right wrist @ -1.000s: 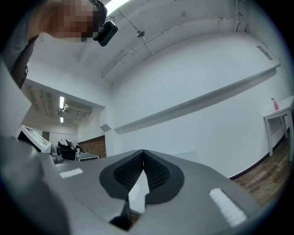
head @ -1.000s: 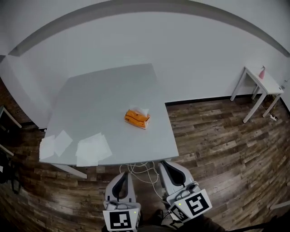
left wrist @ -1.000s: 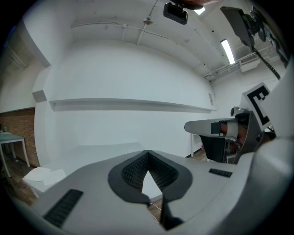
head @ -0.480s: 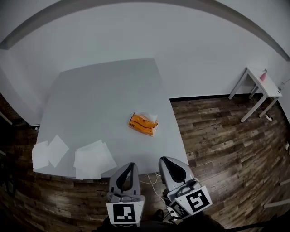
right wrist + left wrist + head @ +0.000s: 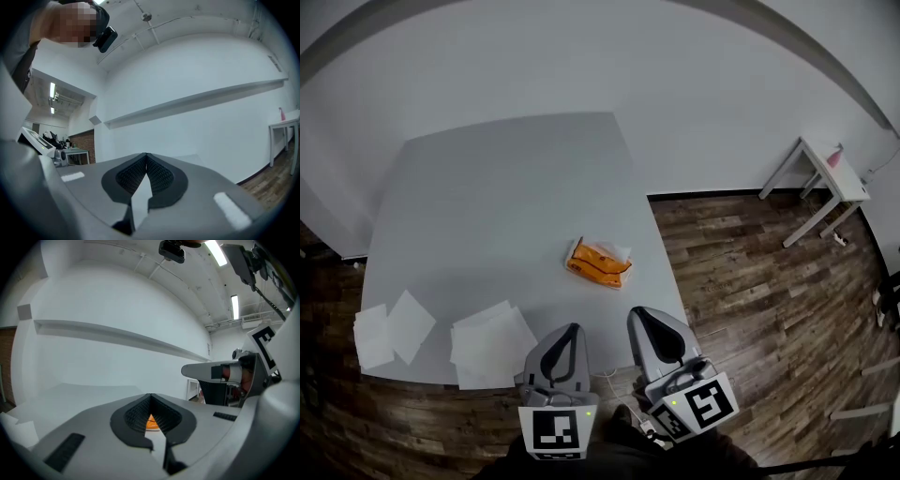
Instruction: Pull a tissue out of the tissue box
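Left gripper (image 5: 150, 397): jaws pressed together at the tips, holding nothing; a sliver of orange shows through the gap behind them
Right gripper (image 5: 146, 155): jaws likewise closed on nothing
Both grippers: low at the near table edge, well short of the box
Tissue box (image 5: 598, 263): orange, lying on the grey table (image 5: 487, 206) near its right edge, a white tissue (image 5: 616, 251) poking from its top
Progress: no pull begun, by the look of it; the reach, the pinch and the draw-out all remain
Loose sheets (image 5: 490, 337): white, in two clusters at the table's near left corner, possibly tissues
Count: two grippers, one box, one table under it, one small white side table (image 5: 821, 172) off to the right; the sheets overlap, number unclear
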{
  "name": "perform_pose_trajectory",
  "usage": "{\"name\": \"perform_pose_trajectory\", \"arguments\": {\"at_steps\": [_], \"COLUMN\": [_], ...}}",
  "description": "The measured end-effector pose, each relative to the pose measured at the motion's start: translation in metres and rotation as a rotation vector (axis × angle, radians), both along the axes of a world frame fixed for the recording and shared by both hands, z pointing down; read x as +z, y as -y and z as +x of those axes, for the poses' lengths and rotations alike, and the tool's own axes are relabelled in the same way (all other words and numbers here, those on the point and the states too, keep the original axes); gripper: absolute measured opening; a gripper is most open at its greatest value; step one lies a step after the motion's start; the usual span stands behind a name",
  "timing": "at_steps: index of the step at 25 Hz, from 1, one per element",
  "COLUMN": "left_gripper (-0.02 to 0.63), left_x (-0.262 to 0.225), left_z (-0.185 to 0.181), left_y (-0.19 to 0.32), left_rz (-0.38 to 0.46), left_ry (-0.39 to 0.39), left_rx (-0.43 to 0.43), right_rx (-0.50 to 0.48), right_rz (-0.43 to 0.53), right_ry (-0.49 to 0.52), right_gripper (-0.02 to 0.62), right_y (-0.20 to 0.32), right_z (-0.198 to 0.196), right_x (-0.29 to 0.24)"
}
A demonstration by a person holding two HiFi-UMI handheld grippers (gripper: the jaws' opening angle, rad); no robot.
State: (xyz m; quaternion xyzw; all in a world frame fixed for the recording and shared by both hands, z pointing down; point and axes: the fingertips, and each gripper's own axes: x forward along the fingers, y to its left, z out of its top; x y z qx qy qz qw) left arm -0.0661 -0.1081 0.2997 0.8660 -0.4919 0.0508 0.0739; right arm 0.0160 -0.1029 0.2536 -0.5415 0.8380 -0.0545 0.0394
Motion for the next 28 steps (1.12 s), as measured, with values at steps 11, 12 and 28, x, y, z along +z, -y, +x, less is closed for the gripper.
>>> {"name": "perform_pose_trajectory", "arguments": {"at_steps": [11, 12, 28], "left_gripper": [0.000, 0.000, 0.000], "left_x": [0.012, 0.016, 0.058], "left_z": [0.009, 0.013, 0.070], "left_y": [0.047, 0.054, 0.135], "left_rz": [-0.038, -0.041, -0.131], "left_ry": [0.041, 0.050, 0.080], "left_rx": [-0.032, -0.037, -0.110], "right_rx": [-0.056, -0.068, -0.234], "right_rz": [0.003, -0.004, -0.091], "right_ry": [0.004, 0.008, 0.010], "right_gripper": [0.017, 0.018, 0.034], "right_y": [0.056, 0.064, 0.152], "right_z": [0.012, 0.014, 0.045], "right_x": [0.006, 0.012, 0.063]}}
